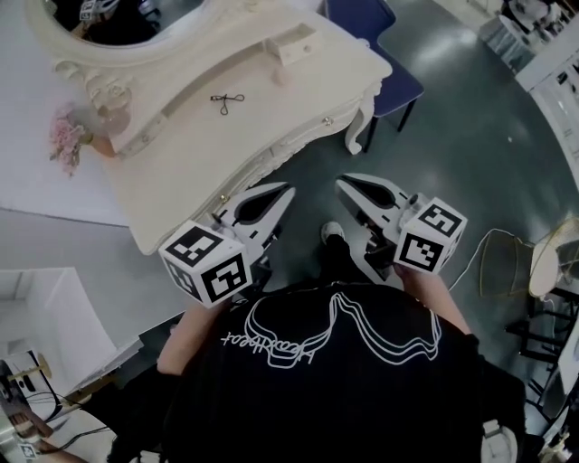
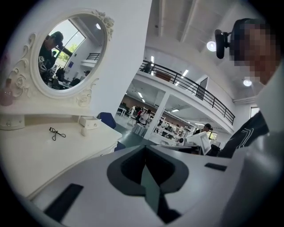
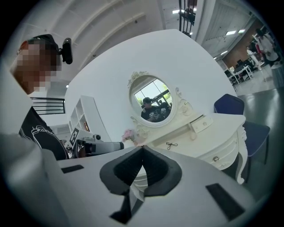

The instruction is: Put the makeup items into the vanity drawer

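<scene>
A wide hall with a grey floor (image 1: 452, 136) surrounds a cream vanity, its worktop (image 1: 199, 154) below an oval mirror (image 1: 127, 23). 1 black eyelash curler (image 1: 227, 101) lies mid-worktop, well apart from both tools. A small drawer (image 1: 294, 47) juts from the raised shelf at the far right, with a pale pink item (image 1: 281, 77) just beside it. The left tongs (image 1: 282, 192) and right tongs (image 1: 346, 184) hover just off the worktop's near edge, each pressed together on nothing. The white script on the black shirt (image 1: 335, 380) cannot be read.
</scene>
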The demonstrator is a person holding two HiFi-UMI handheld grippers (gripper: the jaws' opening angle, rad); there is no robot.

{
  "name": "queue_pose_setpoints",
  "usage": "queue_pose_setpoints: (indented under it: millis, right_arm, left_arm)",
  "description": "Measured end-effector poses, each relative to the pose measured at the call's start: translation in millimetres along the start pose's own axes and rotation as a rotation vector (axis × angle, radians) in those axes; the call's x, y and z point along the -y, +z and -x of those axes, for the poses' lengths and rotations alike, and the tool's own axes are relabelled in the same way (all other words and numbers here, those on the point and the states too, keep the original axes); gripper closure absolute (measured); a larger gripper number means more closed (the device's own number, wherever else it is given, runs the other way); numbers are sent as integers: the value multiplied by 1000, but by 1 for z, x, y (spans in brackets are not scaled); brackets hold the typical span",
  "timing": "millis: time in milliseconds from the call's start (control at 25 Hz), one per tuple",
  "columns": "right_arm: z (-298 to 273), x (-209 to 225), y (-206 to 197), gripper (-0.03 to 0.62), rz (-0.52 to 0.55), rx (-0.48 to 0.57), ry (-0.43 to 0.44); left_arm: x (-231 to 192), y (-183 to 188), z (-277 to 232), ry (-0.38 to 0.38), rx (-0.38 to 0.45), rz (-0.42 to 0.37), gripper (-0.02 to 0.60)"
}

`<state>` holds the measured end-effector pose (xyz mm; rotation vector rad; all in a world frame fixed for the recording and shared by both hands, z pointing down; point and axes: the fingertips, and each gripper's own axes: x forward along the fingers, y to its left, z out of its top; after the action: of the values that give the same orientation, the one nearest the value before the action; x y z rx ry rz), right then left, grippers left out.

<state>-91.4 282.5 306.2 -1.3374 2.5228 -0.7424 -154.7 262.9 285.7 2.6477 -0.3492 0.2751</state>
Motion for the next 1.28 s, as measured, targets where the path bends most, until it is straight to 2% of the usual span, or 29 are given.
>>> queue_pose_setpoints:
  millis: [360, 640, 880, 1080, 1280]
  right_arm:
    - [-29, 109, 49, 589, -13, -104, 14]
    - [-52, 177, 95, 589, 14, -135, 68]
    - [-87, 195, 107, 589, 30, -187, 147]
    - [-123, 192, 105, 589, 40, -227, 215]
    - [-155, 197, 103, 589, 28, -274, 236]
  left_arm:
    - [-65, 38, -110, 33, -2, 90, 577]
    - [-104, 83, -172, 88, 59, 79, 577]
    - [-136, 104, -176, 216, 109, 57, 577]
    - [-173, 104, -157, 300, 119, 89, 571]
    - [-221, 103, -134, 373, 99, 109, 524]
